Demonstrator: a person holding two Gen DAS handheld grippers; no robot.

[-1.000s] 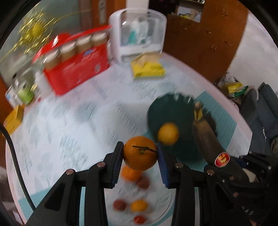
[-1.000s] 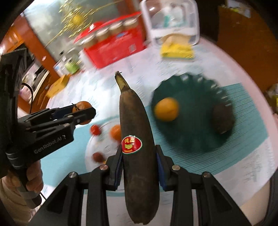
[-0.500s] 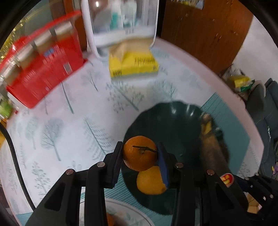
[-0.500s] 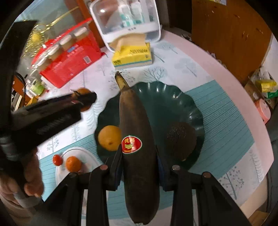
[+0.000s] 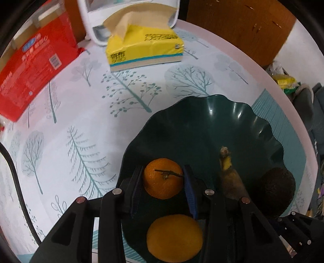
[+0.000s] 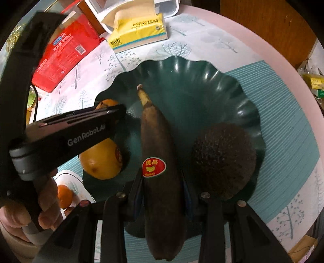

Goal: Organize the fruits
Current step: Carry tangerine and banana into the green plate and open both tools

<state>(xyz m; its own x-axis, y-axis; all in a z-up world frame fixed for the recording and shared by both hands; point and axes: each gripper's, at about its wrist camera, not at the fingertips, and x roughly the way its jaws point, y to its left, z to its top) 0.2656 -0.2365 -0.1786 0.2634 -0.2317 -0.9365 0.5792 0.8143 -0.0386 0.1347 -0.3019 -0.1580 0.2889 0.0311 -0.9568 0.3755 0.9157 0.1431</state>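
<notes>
My left gripper [image 5: 163, 182] is shut on a mandarin orange [image 5: 163, 178] with a short stem, low over the left side of the dark green scalloped bowl [image 5: 222, 117]. A yellow-orange citrus fruit [image 5: 174, 237] lies in the bowl just beneath it. My right gripper [image 6: 162, 188] is shut on a dark, overripe banana [image 6: 160, 161] with a red sticker, held over the middle of the bowl [image 6: 202, 85]. A dark avocado [image 6: 222, 159] rests in the bowl to the banana's right. The left gripper's body [image 6: 66, 131] crosses the right wrist view at the left.
A yellow tissue box [image 5: 143, 46], a red package [image 5: 34, 66] and a white container [image 5: 129, 12] stand at the table's far side. A white plate [image 6: 70, 186] with small fruits sits left of the bowl, beside a person's hand [image 6: 38, 206]. The table edge curves at right.
Both grippers have come down and forward over the green bowl with their fruit; the bowl, citrus and avocado now look much larger and closer. Neither grip has altered.
</notes>
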